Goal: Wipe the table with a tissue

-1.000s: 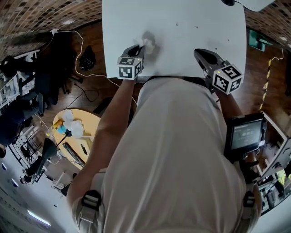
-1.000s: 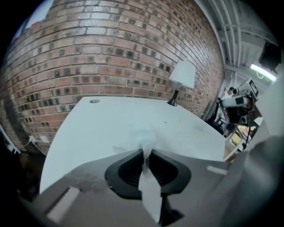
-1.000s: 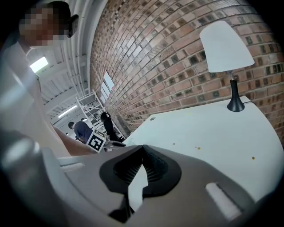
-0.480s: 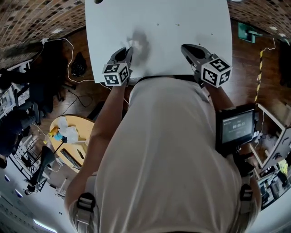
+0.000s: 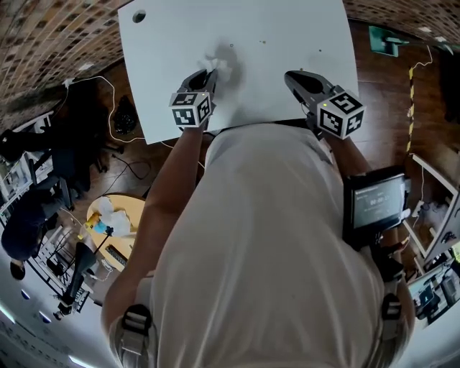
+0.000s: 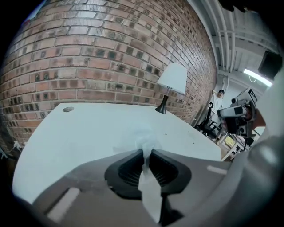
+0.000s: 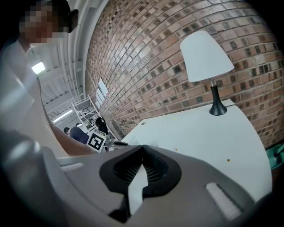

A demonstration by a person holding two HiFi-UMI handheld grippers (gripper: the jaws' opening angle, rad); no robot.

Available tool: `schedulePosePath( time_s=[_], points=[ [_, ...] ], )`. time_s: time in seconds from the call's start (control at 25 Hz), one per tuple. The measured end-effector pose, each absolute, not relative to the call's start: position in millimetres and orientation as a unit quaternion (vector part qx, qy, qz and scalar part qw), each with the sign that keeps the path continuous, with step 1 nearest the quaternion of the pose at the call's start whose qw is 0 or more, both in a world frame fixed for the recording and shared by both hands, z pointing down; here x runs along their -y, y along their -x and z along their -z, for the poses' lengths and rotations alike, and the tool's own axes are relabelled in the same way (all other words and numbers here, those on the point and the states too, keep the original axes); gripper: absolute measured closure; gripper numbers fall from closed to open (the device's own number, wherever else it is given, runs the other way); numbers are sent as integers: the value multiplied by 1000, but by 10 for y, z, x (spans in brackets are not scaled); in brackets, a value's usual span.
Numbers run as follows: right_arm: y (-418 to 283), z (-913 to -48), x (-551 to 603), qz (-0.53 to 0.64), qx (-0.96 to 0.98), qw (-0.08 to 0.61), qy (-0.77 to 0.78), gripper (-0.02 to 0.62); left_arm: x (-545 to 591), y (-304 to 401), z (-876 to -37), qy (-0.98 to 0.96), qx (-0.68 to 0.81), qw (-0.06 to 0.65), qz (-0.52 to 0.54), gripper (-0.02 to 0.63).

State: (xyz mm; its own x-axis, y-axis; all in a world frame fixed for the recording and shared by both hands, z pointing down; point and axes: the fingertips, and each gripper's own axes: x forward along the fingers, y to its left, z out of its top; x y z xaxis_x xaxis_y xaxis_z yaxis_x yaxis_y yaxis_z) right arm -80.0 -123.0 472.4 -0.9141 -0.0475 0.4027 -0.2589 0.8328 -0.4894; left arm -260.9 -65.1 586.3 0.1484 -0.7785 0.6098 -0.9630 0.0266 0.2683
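Note:
A crumpled white tissue (image 5: 216, 66) lies on the white table (image 5: 287, 36), pinched at the tip of my left gripper (image 5: 208, 76). In the left gripper view the tissue (image 6: 145, 138) bunches out ahead of the jaws and a strip of it runs back between them; the left gripper (image 6: 147, 151) is shut on it. My right gripper (image 5: 293, 77) hovers over the table's near right part. Its jaws meet at the tip with nothing in them (image 7: 143, 147). About a hand's width of bare table separates the two grippers.
A black-footed lamp with a white shade (image 6: 171, 86) (image 7: 208, 66) stands at the table's far end by the brick wall. A round hole (image 5: 139, 16) sits in the far left corner. Cables (image 5: 108, 79) and a round wooden side table (image 5: 118, 212) are on the floor to the left.
The left gripper has slid the tissue a short way across the table top, away from its left edge. The right gripper has shifted a little too. Both jaws look unchanged.

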Motion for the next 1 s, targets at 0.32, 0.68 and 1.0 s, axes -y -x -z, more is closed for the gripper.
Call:
schedulePosePath(
  time_s=[0.32, 0.68, 1.0],
  points=[
    [671, -4730, 1288, -281, 934, 187, -117, 588, 881, 2740, -5935, -680, 639, 331, -145, 557],
    [611, -4715, 1433, -283, 932, 180, -134, 588, 1076, 2986, -6025, -658, 652, 342, -159, 555],
    [406, -4851, 1367, -308, 926, 168, -142, 588, 1160, 2929, -5913, -649, 654, 337, -194, 555]
  ],
)
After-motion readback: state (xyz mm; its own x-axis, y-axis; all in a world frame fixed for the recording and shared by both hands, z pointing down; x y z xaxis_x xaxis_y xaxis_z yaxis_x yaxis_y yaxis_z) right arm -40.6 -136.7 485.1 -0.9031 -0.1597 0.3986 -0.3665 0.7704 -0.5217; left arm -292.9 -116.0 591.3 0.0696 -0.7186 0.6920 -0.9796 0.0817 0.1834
